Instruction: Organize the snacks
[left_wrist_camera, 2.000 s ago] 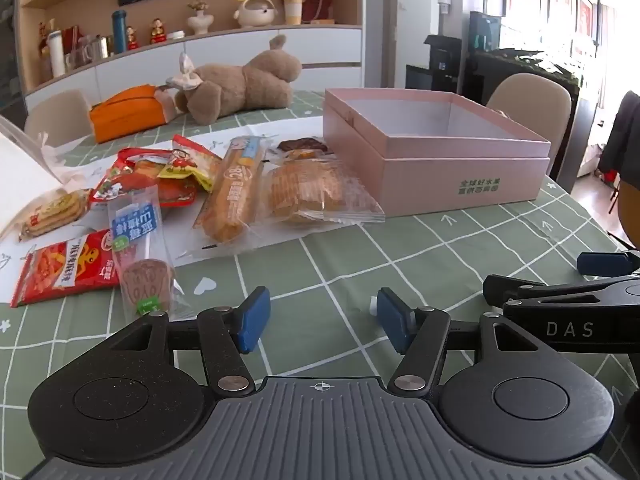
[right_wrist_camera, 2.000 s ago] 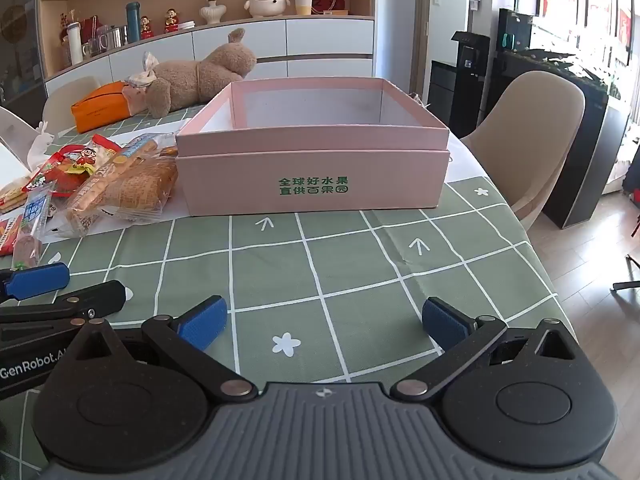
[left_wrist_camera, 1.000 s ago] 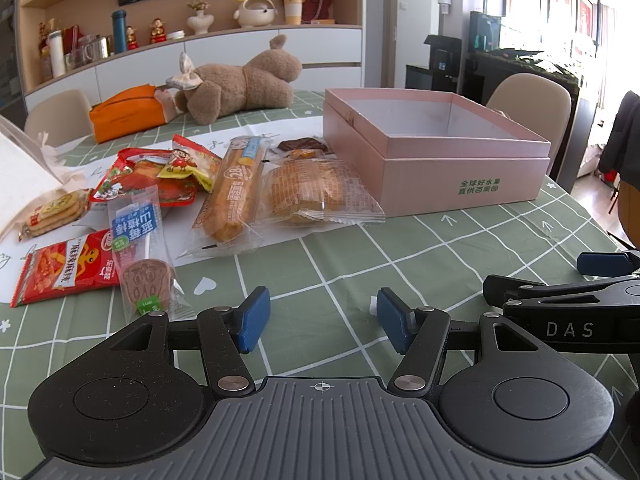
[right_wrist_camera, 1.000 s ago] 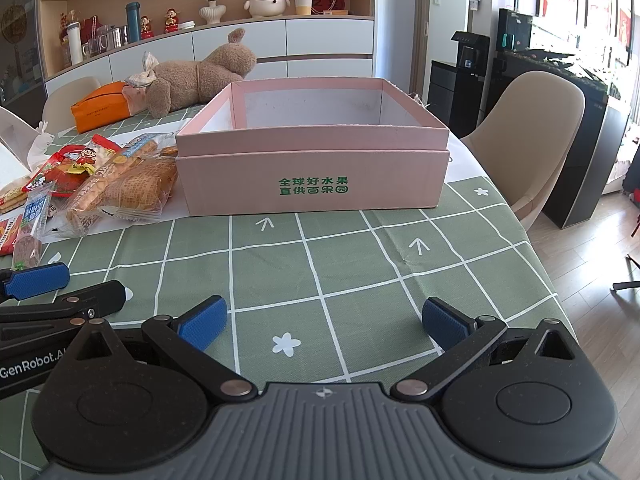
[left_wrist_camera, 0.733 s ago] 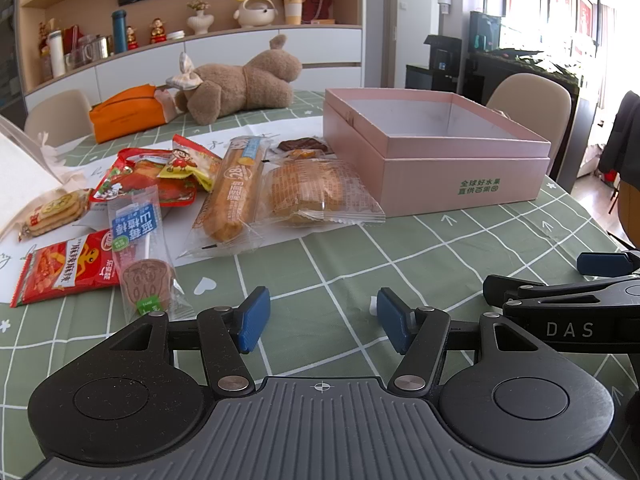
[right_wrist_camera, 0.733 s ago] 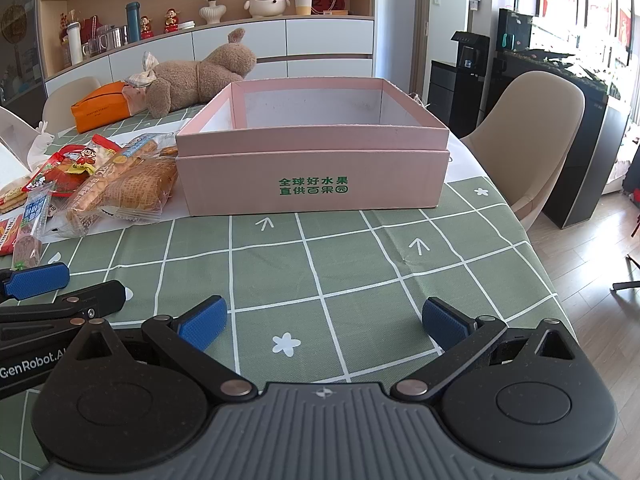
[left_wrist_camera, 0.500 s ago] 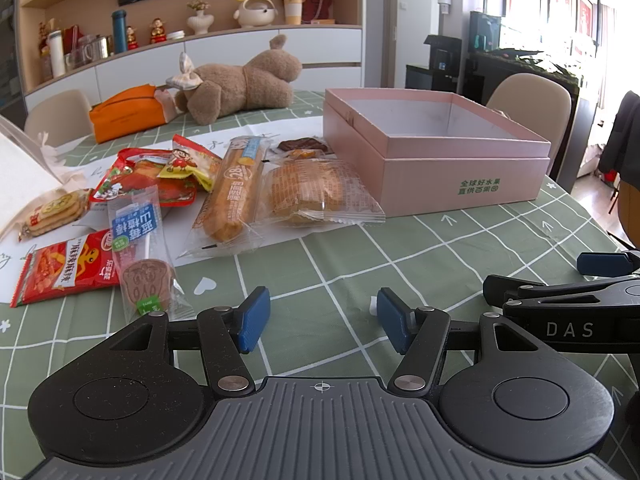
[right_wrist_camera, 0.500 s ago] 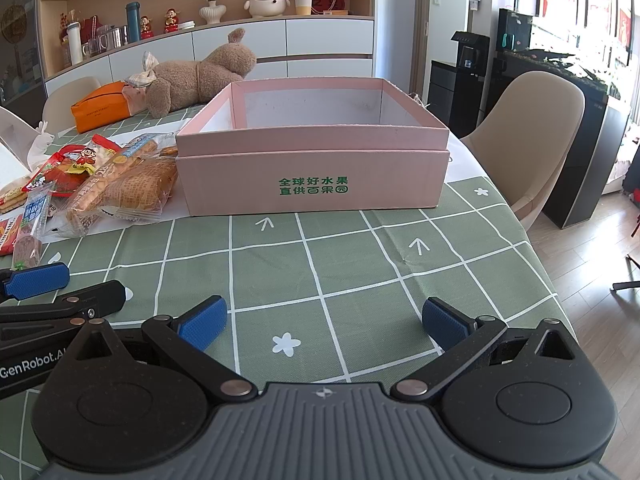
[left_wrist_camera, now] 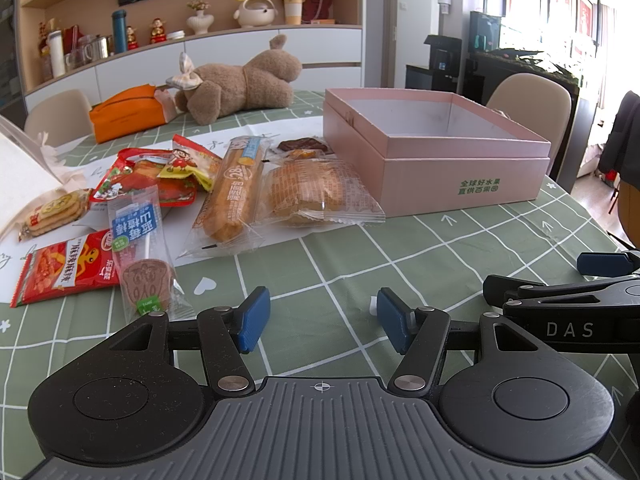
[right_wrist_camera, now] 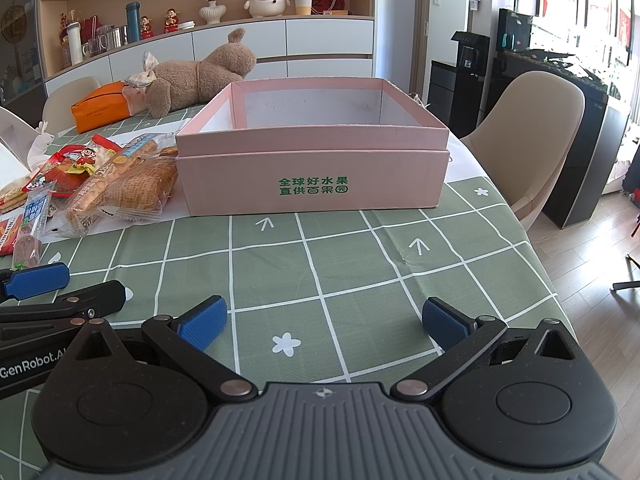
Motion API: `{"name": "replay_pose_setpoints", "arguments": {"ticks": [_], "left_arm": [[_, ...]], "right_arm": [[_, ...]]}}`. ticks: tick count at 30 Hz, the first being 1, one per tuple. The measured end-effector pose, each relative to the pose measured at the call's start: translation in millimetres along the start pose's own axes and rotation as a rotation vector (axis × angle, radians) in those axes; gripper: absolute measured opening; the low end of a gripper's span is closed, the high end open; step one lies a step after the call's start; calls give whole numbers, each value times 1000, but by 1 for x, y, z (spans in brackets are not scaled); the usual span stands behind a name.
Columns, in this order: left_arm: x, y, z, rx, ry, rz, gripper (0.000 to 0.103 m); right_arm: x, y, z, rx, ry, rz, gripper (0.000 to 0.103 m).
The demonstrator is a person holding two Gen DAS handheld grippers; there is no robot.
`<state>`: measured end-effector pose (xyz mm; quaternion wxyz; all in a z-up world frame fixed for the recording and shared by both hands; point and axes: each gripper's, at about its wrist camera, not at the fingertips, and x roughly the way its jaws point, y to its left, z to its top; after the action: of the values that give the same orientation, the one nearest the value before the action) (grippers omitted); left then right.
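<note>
I hold both tools low over the tabletop (right_wrist_camera: 320, 264), which wears a green checked cloth, and nothing is between either pair of jaws. My left gripper (left_wrist_camera: 319, 318) has its blue pads parted, released, above bare cloth; my right gripper (right_wrist_camera: 324, 322) stands wider still, also released, and its tip shows at the right edge of the left wrist view. The pink box (right_wrist_camera: 312, 168) sits open straight ahead of my right gripper, green print on its near wall, and what I can see of its pale inside is bare. The snacks lie in a loose spread just to the left of the box, none of them in it. Nearest the box is a clear pack of golden bread (left_wrist_camera: 316, 194), its corner close to the box wall. Beside that lies a long bread stick packet (left_wrist_camera: 234, 192), then a yellow and red cartoon packet (left_wrist_camera: 188, 164) resting on a red packet (left_wrist_camera: 132, 184). Closer to my left gripper are a clear wrapper with a blue label (left_wrist_camera: 138, 248), overlapping a red snack bag (left_wrist_camera: 66, 270), and a biscuit packet (left_wrist_camera: 54, 212) at the far left. A small dark wrapped sweet (left_wrist_camera: 303, 145) sits behind the bread. Farther back lie a brown plush toy (left_wrist_camera: 240, 80) and an orange pouch (left_wrist_camera: 128, 114).
</note>
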<state>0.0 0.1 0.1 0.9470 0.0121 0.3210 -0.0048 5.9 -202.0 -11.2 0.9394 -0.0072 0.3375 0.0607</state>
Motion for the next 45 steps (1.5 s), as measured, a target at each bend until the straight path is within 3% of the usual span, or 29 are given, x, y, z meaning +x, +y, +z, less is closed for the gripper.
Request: {"name": "replay_pose_setpoints", "arguments": {"ticks": [40,43,45], "left_arm": [[-2,0,0,-3,0,-2,66],[1,-3,2,13,3,-10,65],[0,3,10,-9,48,-44,62]], "right_arm": [[0,-2,1,-6,3,5,103],[5,-6,13,-36,89,46,103],[5,-4,19,-43,150,47,103]]}}
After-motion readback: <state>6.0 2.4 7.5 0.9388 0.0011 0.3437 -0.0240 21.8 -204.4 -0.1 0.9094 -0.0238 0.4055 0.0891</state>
